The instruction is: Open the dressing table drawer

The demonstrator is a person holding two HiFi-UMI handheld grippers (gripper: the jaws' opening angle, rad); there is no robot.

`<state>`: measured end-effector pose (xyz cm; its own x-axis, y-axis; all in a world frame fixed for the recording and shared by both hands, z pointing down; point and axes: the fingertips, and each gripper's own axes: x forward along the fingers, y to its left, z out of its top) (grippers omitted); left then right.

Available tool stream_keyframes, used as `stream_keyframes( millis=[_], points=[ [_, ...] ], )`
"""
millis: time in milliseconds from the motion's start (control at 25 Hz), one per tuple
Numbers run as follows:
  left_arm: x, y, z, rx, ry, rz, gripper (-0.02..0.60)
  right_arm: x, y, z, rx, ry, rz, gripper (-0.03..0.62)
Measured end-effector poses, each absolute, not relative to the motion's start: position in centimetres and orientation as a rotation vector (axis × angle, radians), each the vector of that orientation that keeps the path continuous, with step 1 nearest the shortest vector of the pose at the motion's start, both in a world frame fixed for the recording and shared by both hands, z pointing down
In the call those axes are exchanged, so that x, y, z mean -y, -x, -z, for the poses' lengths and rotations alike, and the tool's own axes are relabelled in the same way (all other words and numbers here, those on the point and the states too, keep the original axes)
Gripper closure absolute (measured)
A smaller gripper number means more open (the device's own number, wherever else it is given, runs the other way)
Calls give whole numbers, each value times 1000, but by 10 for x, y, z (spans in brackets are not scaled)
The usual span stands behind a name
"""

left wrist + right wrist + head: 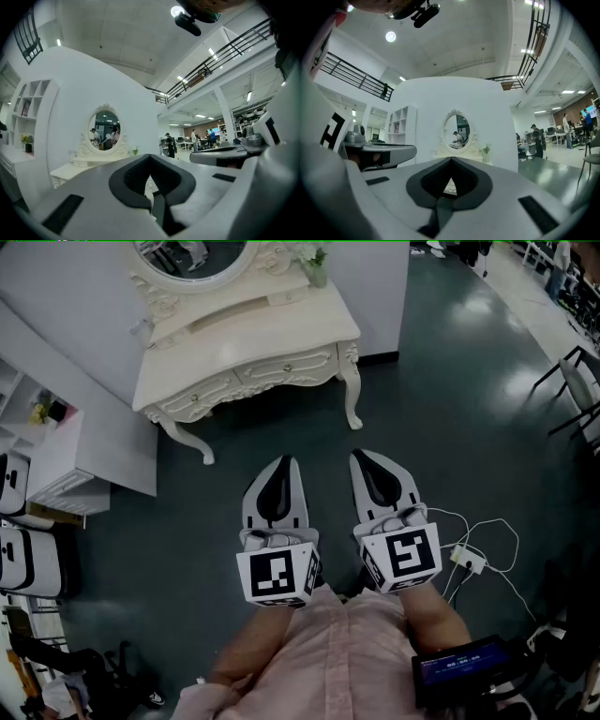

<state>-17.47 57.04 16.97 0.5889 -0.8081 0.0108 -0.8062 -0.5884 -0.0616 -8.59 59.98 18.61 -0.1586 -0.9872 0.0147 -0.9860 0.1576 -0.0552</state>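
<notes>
mirror [192, 259] glass is cut off by the head view's top edge. the drawers [286, 365] of the dressing table [248, 334] are too small to show more than speck handles, and their fronts sit flush and closed. in each gripper view the gripper's own body hides the table's front. left gripper [284, 463] and right gripper [362, 456] hang side by side, level and well short of the table, each with its jaws clenched tip to tip on nothing. a screen [459, 669] at the lower right is unreadable. the floor [450, 399] is dark green and glossy. a white shelf unit [66, 460] stands left of the table, cables [487, 540] trail at the right, and a chair [583, 390] is clipped by the right edge.
</notes>
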Motion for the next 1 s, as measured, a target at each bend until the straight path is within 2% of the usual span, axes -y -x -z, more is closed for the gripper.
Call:
stream_keyframes(
  millis=[280, 480, 640, 1000],
  points=[
    [-581, 177, -177, -1440, 2733, 63, 560, -609, 84, -192, -2388, 1998, 76, 577],
    [-594, 146, -179, -1491, 2725, 87, 560, -617, 53, -188, -2425, 1952, 92, 576],
    [-592, 165, -187, -1507, 2718, 92, 560, -615, 70, -199, -2422, 1956, 118, 576],
    [-518, 170, -200, -1510, 2725, 104, 560, -546, 69, -212, -2398, 1986, 160, 576]
  ],
)
